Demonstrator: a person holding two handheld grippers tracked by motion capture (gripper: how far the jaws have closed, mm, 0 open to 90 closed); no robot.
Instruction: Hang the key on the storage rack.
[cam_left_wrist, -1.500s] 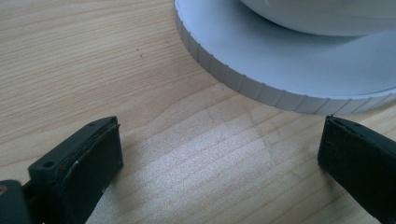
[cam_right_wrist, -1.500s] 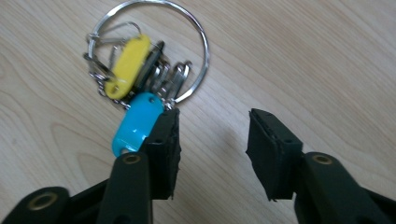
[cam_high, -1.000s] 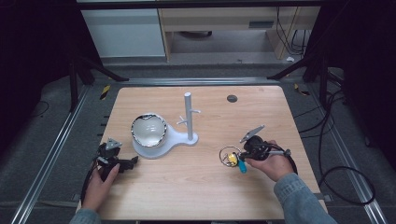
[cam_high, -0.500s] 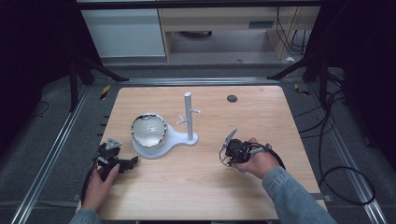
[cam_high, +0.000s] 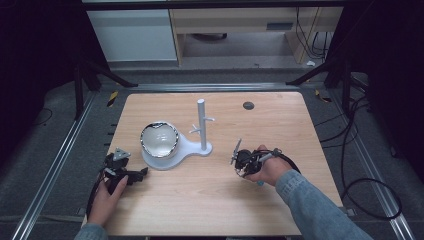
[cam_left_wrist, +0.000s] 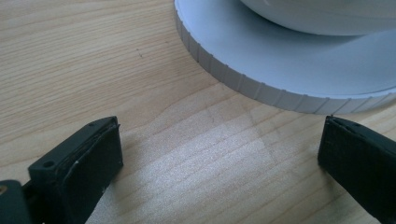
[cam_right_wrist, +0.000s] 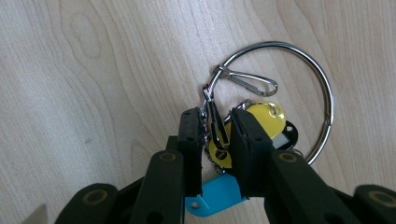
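Right tool (cam_right_wrist: 215, 135) is pinching a bunch of keys (cam_right_wrist: 254, 126): jaws pressed in from both sides on the small clips and chain where the yellow tags (cam_right_wrist: 266, 114) hang, not on the big ring (cam_right_wrist: 322, 100) itself. Probably the sensible grip, since the clips give the pads something thin to bite while the ring (cam_high: 239, 167) hangs free for hooking. A blue tag (cam_right_wrist: 212, 198) sticks out below the jaws; a snap hook (cam_right_wrist: 247, 81) lies flat against the wood just above them. The bunch looks to be at worktop (cam_high: 280, 120) level, either resting or barely lifted, I cannot tell which. In the high view the right tool (cam_high: 243, 161) sits toward the right half of the worktop, nearer the front edge, close to the white stand (cam_high: 202, 131) with its upright post and short pegs. Judging by the layout, the ring is meant for one of those pegs, so the next move likely needs a lift and a tilt to get the ring opening over a peg. Risk: tags swing and the ring twists in the pinch. Left tool (cam_high: 123, 172) rests near the front left corner, jaws spread wide with nothing between them, as the left gripper view (cam_left_wrist: 219, 154) shows, just beside the stand's round base (cam_left_wrist: 280, 60). It looks parked there, possibly ready to steady the base. A shiny bowl (cam_high: 159, 139) sits on that base.
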